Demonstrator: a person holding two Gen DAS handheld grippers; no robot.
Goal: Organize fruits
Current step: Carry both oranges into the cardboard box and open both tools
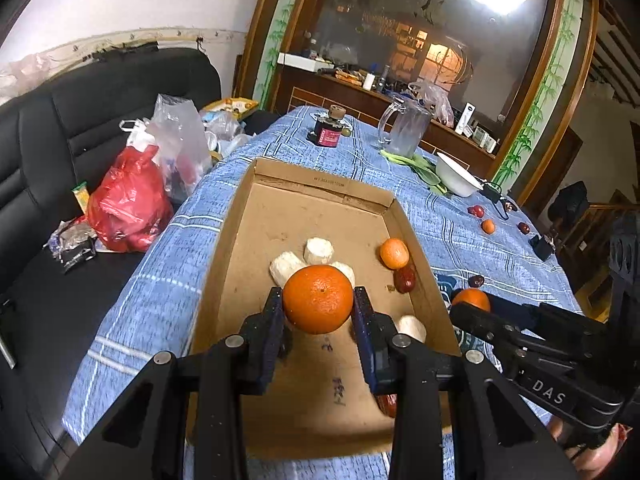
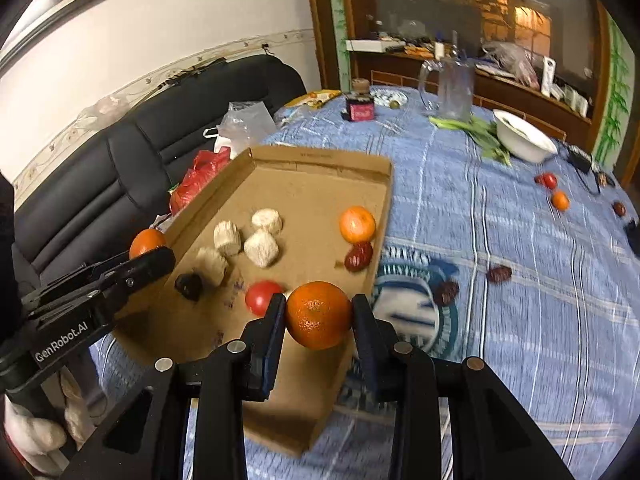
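Note:
My left gripper (image 1: 318, 300) is shut on an orange (image 1: 318, 299) and holds it over the cardboard tray (image 1: 320, 184). My right gripper (image 2: 319, 316) is shut on another orange (image 2: 319, 315) above the tray's near right corner (image 2: 304, 436). In the tray lie several pale banana pieces (image 2: 261, 247), a small orange (image 2: 357, 224), a red date (image 2: 358, 258), a red tomato (image 2: 261, 298) and a dark fruit (image 2: 189, 286). Each gripper shows in the other's view: the right one (image 1: 472, 304) beside the tray, the left one (image 2: 152, 252) at the tray's left wall.
On the blue checked tablecloth (image 2: 500, 320) lie loose dates (image 2: 499, 274), a small orange (image 2: 560, 200) and a tomato (image 2: 548, 180). A white bowl (image 2: 524, 140), a glass jug (image 2: 452, 88), greens and a dark jar (image 2: 360, 102) stand further back. A black sofa with bags (image 1: 128, 200) is left.

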